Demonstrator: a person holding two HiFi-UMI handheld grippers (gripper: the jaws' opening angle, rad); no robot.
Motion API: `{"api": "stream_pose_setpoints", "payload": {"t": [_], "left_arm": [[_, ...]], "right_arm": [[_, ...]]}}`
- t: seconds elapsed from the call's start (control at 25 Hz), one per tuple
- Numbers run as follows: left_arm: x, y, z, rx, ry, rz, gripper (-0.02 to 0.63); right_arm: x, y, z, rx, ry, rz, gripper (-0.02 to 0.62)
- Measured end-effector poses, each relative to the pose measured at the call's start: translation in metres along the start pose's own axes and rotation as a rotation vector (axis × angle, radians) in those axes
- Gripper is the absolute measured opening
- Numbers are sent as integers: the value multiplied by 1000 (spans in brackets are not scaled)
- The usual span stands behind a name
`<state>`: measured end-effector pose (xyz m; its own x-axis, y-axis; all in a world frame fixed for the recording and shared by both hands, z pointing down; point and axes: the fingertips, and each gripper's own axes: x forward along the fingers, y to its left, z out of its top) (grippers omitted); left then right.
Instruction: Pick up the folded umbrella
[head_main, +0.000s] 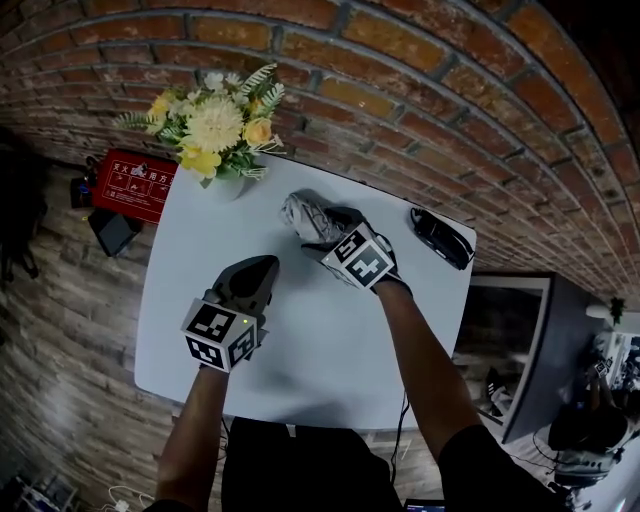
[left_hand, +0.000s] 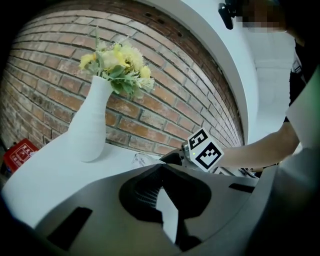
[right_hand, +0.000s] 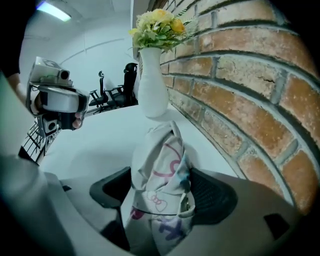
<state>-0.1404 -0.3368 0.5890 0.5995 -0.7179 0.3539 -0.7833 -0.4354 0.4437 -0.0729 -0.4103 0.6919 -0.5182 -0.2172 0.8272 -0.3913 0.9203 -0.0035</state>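
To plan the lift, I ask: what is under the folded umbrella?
The folded umbrella lies on the white table, between the right gripper's open jaws. Whether anything is beneath its cloth cannot be seen; the umbrella itself covers that spot.

Flower vase (left_hand: 91, 122), sunglasses (head_main: 440, 237), red box (head_main: 133, 183)

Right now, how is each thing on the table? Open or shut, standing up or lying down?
umbrella: folded, lying on the table.
right tool: open, one jaw on each side of the umbrella, not squeezing it yet.
left tool: shut, empty.
vase: standing upright, holding flowers.
black object: lying flat near the table's edge; I can't tell what it is.
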Motion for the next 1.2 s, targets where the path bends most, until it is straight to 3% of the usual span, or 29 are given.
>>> {"api": "stream_pose_setpoints", "payload": {"t": [0.44,0.72,1.2], "left_arm": [[-7,2,-14,-31,1,13,14],[-12,3,-15,-33,-1,21,14],[-18,-14,-1,-9,-21,29,14]], "right_arm": [[6,0,-6,-7,28,-11,332],[4,0,-5,-17,8,-27,298],[-32,15,-5,-20,-63,-36,296]]}}
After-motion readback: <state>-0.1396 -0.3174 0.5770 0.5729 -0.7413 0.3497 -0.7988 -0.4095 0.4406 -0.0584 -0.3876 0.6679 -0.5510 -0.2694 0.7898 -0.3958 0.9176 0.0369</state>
